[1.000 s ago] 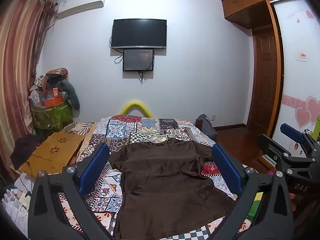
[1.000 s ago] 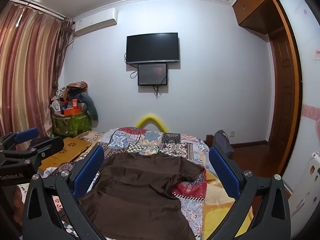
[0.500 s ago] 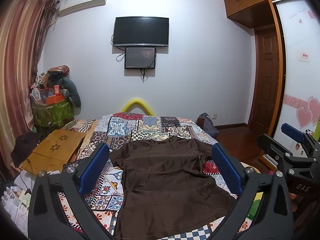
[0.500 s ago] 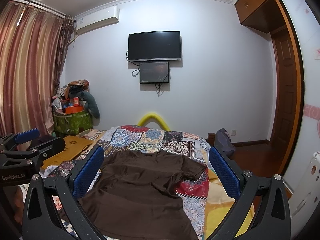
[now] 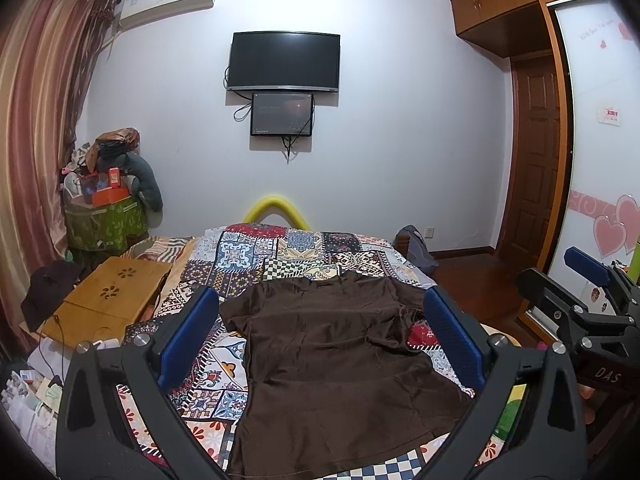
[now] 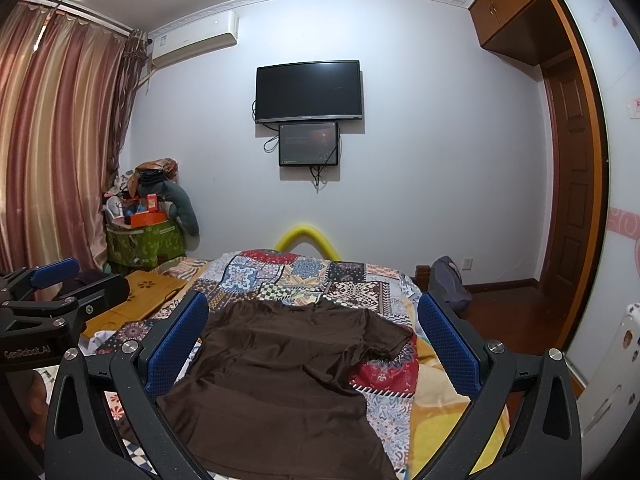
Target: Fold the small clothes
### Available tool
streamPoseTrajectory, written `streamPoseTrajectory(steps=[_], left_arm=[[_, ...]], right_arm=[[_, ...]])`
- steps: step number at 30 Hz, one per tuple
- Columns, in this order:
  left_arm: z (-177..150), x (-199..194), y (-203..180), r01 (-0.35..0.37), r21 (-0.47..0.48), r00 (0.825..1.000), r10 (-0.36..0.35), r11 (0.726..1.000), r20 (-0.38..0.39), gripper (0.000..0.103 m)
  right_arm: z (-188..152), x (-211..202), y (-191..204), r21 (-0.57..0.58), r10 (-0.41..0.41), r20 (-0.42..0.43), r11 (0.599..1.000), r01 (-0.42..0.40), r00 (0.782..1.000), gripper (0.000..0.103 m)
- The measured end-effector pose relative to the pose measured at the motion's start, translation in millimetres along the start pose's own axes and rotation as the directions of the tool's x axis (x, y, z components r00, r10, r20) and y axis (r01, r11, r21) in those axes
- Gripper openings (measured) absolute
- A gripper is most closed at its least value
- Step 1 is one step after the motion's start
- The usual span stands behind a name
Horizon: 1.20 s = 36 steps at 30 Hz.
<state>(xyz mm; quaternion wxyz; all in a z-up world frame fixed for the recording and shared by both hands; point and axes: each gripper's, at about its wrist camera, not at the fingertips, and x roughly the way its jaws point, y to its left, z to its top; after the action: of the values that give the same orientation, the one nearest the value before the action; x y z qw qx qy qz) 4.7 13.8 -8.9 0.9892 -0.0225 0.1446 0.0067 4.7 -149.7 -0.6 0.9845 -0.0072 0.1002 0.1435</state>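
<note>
Your left claw [image 5: 320,340] and right claw [image 6: 312,340] both hover with blue pads spread wide, gripping nothing. The brown T-shirt [image 5: 336,360] lies flat on the patchwork bedspread [image 5: 280,252], collar toward 12 o'clock. Bare quilt rims it at 9 and 3 o'clock; its right sleeve [image 6: 384,340] is rumpled. The hem at 6 o'clock is cut off behind claw frames.

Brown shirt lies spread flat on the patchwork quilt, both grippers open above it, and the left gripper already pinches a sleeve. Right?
Not quite. The left gripper pinches nothing: the left wrist view shows its fingers wide apart and clear of the shirt. The rest holds: the shirt lies spread on the quilt and the right gripper is open too.
</note>
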Motion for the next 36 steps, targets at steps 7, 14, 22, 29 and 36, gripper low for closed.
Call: streamPoseTrajectory(steps=[7, 14, 22, 29, 36], left_arm=[[-0.5, 0.1, -0.8, 0.000, -0.002, 1.000, 0.000, 1.000, -0.001, 0.103], [-0.5, 1.2, -0.4, 0.002, -0.004, 1.000, -0.002, 1.000, -0.003, 0.103], [-0.6, 2.2, -0.6, 0.001, -0.003, 1.000, -0.001, 1.000, -0.003, 0.103], [-1.1, 2.3, -0.8, 0.001, -0.003, 1.000, -0.001, 1.000, -0.003, 0.103], [-1.6, 3.7, -0.5, 0.002, -0.004, 1.000, -0.002, 1.000, -0.005, 0.103]], right_arm=[[0.0, 0.5, 1.1, 0.000, 0.000, -0.002, 1.000, 0.000, 1.000, 0.103], [0.3, 0.4, 1.6, 0.000, -0.001, -0.002, 1.000, 0.001, 1.000, 0.103], [1.0, 0.4, 1.3, 0.001, 0.000, -0.003, 1.000, 0.000, 1.000, 0.103], [0.8, 0.4, 1.7, 0.001, 0.000, -0.003, 1.000, 0.000, 1.000, 0.103], [-0.3, 1.7, 2.3, 0.000, 0.000, -0.007, 1.000, 0.000, 1.000, 0.103]])
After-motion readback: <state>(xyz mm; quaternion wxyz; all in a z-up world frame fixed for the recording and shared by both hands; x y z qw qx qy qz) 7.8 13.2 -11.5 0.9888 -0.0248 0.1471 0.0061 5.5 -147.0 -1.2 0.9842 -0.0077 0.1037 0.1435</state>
